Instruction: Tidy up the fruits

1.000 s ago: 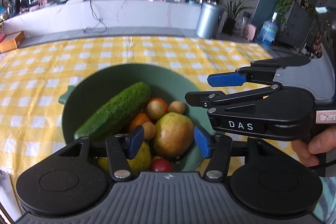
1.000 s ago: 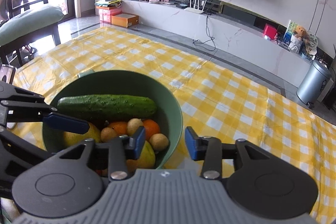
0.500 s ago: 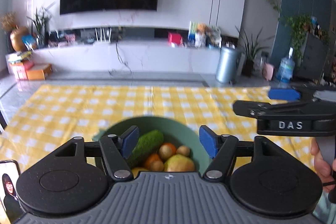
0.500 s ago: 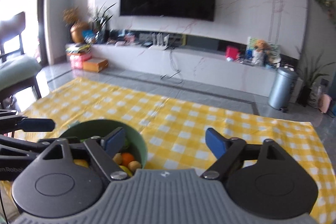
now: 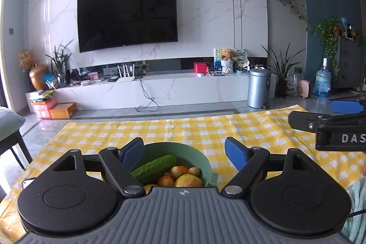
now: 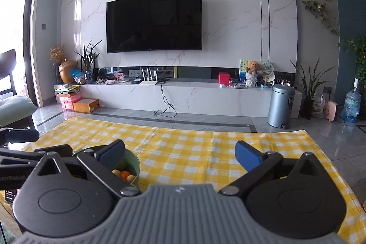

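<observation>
Green bowl (image 5: 201, 158) sits on yellow checked tablecloth (image 5: 205, 127), toward table's near left corner. Inside: cucumber (image 5: 154, 168) lying tilted across small oranges (image 5: 165, 180) and other round fruits (image 5: 188, 181). Left gripper (image 5: 184, 153) above bowl, jaws opening, nothing between blue pads. Right gripper (image 6: 179, 154) over bare cloth just right of bowl, jaws opening, nothing between them.

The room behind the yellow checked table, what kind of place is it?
Most likely a home living room. A large dark television hangs on a marble wall above a long low cabinet with a router and a teddy bear. House plants and a water bottle stand on the right.
</observation>
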Tool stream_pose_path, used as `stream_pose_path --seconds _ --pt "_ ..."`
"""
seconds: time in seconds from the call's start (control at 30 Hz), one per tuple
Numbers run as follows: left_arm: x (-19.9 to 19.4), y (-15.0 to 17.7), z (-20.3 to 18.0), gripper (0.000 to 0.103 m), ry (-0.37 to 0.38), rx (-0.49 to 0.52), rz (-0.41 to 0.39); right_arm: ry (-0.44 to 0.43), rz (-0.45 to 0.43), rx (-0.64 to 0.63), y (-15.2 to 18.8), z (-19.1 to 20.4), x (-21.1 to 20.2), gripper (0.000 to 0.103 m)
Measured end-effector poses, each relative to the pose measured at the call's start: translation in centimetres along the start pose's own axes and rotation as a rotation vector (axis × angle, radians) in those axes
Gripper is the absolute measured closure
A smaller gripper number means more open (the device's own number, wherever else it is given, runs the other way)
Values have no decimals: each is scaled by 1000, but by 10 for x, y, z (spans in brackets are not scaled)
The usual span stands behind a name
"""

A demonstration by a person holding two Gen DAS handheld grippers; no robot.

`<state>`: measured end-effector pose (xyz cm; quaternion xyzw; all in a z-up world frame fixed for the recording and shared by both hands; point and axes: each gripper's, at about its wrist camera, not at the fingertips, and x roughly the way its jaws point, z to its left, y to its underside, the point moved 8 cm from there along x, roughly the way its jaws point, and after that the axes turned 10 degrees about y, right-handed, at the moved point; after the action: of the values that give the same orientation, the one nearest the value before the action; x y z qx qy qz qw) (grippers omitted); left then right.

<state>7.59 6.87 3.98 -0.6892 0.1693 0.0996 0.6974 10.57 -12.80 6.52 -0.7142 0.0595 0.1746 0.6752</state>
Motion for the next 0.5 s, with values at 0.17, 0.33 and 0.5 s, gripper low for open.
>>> stream_pose_path --seconds 0.17,0.33,0.5 --pt "-3 12 -13 8 -15 -14 44 -4 -6 -6 17 -5 -21 4" --pt "-5 24 -20 8 3 -58 88 -10 0 -11 35 -11 -31 4" --pt "0 43 -20 8 -40 -56 157 -1 0 -24 51 -15 -28 4"
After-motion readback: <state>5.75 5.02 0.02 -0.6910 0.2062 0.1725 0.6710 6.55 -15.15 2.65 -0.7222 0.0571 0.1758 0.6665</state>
